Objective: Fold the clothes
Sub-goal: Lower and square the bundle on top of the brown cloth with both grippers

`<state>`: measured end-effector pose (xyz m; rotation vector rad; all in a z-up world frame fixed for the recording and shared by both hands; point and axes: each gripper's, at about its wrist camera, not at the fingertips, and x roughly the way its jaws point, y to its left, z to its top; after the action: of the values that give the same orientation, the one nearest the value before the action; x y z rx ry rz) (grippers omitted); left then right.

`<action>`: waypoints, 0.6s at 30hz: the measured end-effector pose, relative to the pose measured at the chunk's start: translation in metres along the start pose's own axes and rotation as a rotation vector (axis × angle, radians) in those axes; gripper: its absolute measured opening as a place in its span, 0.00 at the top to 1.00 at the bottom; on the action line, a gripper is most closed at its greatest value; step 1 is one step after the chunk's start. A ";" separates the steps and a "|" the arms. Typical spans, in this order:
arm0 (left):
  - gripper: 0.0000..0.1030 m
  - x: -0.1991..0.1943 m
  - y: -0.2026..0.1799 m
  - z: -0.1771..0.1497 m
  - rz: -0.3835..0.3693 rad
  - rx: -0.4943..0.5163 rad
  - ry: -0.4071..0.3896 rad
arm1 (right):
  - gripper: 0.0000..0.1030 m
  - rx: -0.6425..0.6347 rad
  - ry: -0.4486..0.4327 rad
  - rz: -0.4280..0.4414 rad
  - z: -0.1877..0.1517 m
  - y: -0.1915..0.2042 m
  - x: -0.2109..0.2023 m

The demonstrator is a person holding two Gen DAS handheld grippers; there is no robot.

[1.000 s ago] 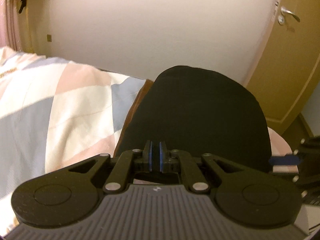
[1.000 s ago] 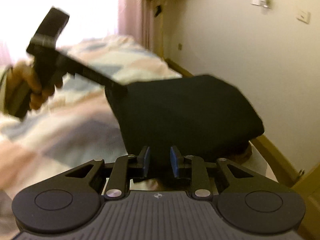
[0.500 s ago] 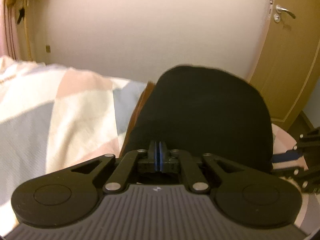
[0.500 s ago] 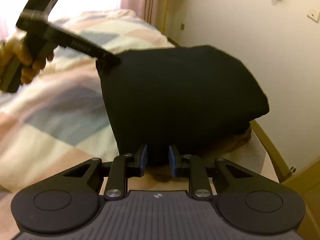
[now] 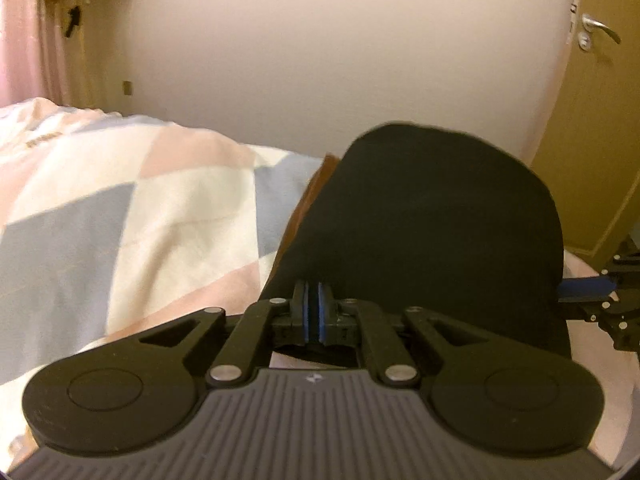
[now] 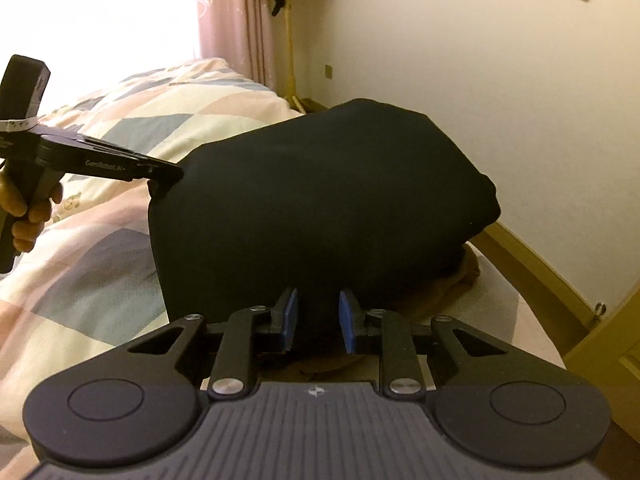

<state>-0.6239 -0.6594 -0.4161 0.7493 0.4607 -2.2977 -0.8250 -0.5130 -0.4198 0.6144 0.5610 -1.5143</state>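
Black garment (image 6: 320, 208) hangs spread between the two grippers above the foot end of a bed, its far part draping down onto a brown cloth (image 6: 460, 280) that peeks out beneath it. The left gripper (image 5: 314, 312) has its blue-padded fingers pressed together on the near left corner of the fabric; in the right wrist view it (image 6: 168, 172) pinches that same corner, held by a hand (image 6: 28, 216). The right gripper (image 6: 316, 316) stands with its fingers parted a little, and a thick bunch of the near edge fills the gap, so it grips the garment there. A patchwork quilt (image 5: 120, 220) lies open and uncluttered to the left. To the right the bed's edge runs close to a wall (image 6: 500, 100) and a door (image 5: 600, 120).
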 end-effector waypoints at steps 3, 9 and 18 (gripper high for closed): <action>0.94 -0.018 -0.022 0.002 -0.014 -0.017 -0.013 | 0.76 0.007 -0.016 0.014 -0.002 -0.004 -0.010; 0.91 -0.010 -0.068 -0.006 0.066 -0.030 0.049 | 0.76 0.049 -0.001 0.085 -0.007 -0.024 -0.011; 0.42 -0.089 -0.156 0.035 0.233 -0.225 0.156 | 0.49 0.187 0.074 0.149 0.007 -0.083 -0.094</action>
<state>-0.6910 -0.5222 -0.3150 0.8258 0.6547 -1.9428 -0.9074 -0.4462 -0.3523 0.8415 0.4225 -1.4165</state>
